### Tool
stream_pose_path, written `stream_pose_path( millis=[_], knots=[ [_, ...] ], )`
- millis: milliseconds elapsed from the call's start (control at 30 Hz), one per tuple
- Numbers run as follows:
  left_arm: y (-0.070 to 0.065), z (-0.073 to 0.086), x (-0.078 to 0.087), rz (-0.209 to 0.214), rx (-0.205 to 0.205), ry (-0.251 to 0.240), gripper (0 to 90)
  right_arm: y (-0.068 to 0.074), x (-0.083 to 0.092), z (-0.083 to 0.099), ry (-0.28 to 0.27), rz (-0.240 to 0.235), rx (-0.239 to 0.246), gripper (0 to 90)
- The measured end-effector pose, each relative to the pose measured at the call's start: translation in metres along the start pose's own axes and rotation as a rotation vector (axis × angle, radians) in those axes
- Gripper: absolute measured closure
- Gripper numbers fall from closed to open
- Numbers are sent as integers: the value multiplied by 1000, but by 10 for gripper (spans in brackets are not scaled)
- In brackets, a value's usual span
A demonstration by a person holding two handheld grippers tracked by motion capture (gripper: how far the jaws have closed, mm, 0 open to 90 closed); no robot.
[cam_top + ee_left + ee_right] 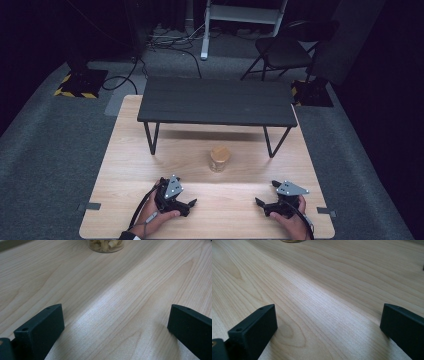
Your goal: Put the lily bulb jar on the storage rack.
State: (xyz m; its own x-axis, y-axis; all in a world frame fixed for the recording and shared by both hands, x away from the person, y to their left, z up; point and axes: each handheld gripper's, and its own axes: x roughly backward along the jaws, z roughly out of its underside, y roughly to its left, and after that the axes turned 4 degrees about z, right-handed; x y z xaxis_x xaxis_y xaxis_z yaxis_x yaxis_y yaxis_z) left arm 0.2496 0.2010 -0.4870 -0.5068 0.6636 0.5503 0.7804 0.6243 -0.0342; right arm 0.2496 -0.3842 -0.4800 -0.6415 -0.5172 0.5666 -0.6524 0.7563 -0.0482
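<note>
A small clear jar [219,159] with a tan lid stands near the middle of the light wooden table [125,150]. Its lower part, filled with pale curled pieces, shows at the top of the left gripper view [106,245], and its base edge at the top of the right gripper view [292,240]. My left gripper [180,194] rests near the front edge, left of the jar and aimed toward it. It is open, with bare wood between its jaws [115,317]. My right gripper [266,193] sits at the front right, also open over bare wood [328,317].
A low black bench [217,102] on thin legs stands on the table behind the jar. Beyond the table, on grey carpet, are a folding chair [282,50], cables and two black-and-yellow striped bases [80,84]. Tape tabs mark the table's side edges.
</note>
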Motion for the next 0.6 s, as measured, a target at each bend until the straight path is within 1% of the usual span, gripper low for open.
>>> stream_pose_path(
  millis=[367,533,600],
  knots=[
    [0,0,0,1,0,0,7,1,0,0,1,5,-1,2],
    [0,0,0,0,0,0,7,1,1,0,0,1,2,1],
    [0,0,0,0,0,0,7,-2,1,1,-3,-9,-2,1]
  ],
)
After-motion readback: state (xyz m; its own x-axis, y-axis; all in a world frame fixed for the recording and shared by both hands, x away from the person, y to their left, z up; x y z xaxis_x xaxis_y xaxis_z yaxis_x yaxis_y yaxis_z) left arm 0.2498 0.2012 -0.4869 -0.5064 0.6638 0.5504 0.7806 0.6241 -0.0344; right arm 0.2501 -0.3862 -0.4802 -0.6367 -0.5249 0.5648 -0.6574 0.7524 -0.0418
